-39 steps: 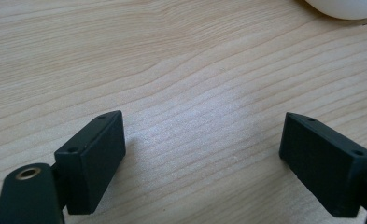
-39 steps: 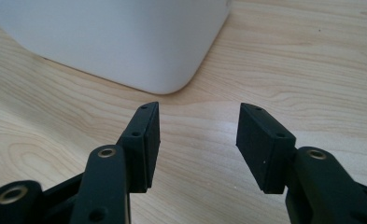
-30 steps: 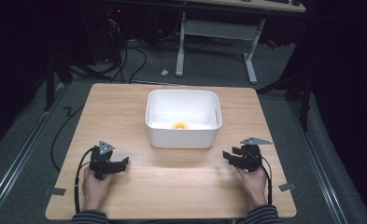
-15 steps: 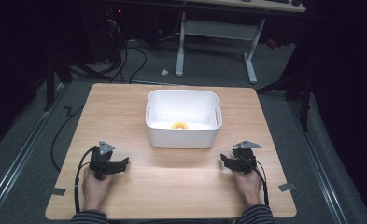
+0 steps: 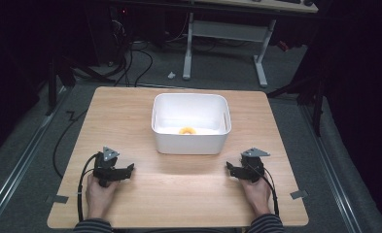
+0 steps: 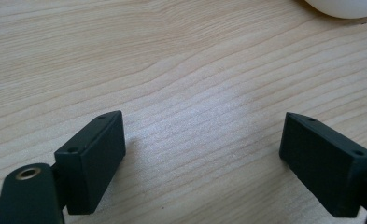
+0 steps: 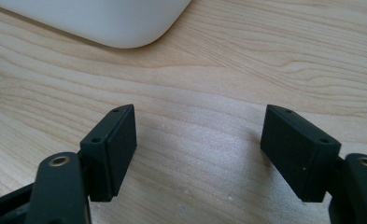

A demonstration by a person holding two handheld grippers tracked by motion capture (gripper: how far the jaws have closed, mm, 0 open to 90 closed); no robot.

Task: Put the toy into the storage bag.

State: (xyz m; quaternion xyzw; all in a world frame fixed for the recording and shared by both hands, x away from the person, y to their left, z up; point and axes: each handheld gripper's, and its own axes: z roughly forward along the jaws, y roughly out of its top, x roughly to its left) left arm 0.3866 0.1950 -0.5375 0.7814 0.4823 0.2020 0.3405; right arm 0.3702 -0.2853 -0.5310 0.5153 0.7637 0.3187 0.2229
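Right gripper (image 5: 233,170) lower, jaws just opening (white bin (image 5: 190,143) beyond).

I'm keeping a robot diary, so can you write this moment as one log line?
left claw: open, holding nothing | right claw: just been opening, holding nothing | both low over the table | yellow ring in white tub
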